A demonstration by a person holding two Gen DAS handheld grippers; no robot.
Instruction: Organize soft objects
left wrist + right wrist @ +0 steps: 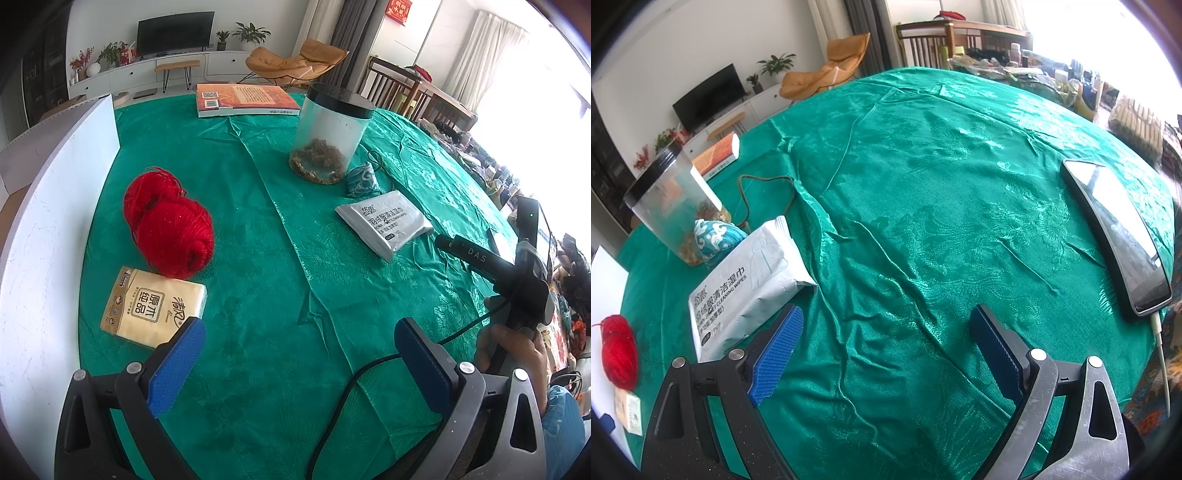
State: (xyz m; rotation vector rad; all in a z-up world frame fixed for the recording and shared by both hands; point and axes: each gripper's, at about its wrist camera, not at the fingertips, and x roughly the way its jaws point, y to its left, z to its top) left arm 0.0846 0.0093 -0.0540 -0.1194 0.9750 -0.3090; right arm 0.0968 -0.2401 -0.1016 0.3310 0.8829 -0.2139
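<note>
Both claws, left claw (299,363) and right claw (886,354), spread empty above green-clothed table (923,184); likely next: closing on soft red yarn ball (170,232).

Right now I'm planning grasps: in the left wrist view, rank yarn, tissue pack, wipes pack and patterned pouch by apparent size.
1. Yarn
2. Tissue pack and wipes pack: they look alike, and the tissues sit nearer the camera, so I won't rank them.
3. Pouch
</note>
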